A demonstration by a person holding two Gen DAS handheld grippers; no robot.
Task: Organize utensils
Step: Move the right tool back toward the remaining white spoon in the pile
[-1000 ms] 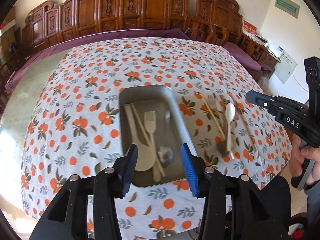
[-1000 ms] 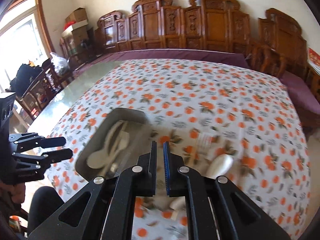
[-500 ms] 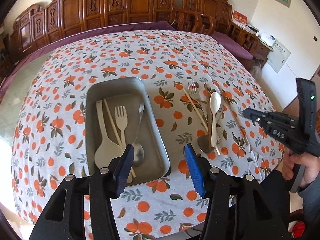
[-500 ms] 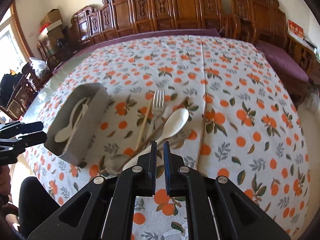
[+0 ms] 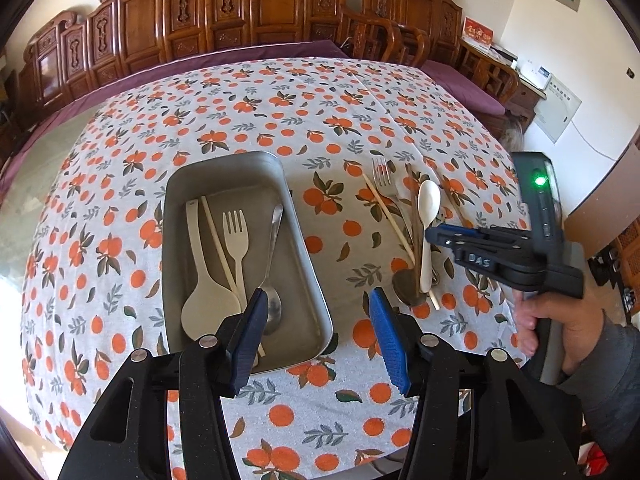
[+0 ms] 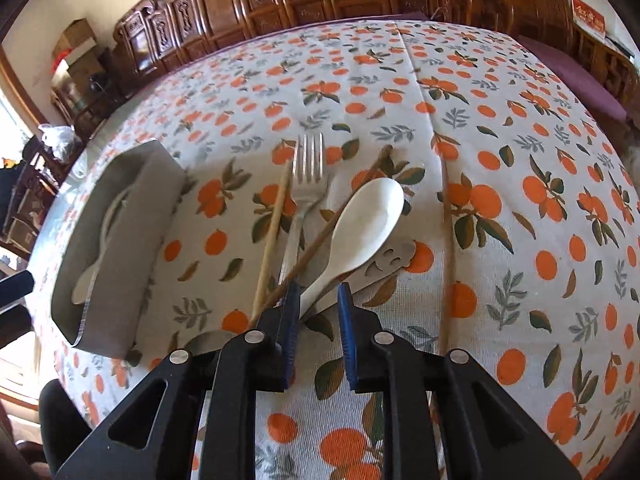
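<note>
A metal tray [image 5: 224,160] holds a cream paddle spoon [image 5: 208,308], a cream fork [image 5: 236,236], a chopstick [image 5: 218,236] and a steel spoon [image 5: 272,308]. My left gripper [image 5: 318,296] hangs open over the tray's near right rim, with nothing between its fingers. Right of the tray lies a pile: a white spoon [image 6: 368,216], a steel fork [image 6: 308,172], a pale chopstick [image 6: 274,232], a brown chopstick [image 6: 340,220] and a slotted steel utensil [image 6: 384,260]. My right gripper [image 6: 319,290] is low over the pile. Its jaws are opening, with the white spoon's handle between them, untouched.
Another chopstick [image 6: 446,220] lies alone right of the pile. A dark spoon bowl [image 5: 408,288] sits at the pile's near end. The orange-print cloth [image 5: 280,100] covers the table. Carved wooden chairs [image 5: 272,8] line the far side. A person's hand [image 5: 560,320] holds the right gripper.
My right gripper has sunk toward the pile and its jaws have parted from shut. The left gripper shifted slightly rightward along the tray, then stayed still.
</note>
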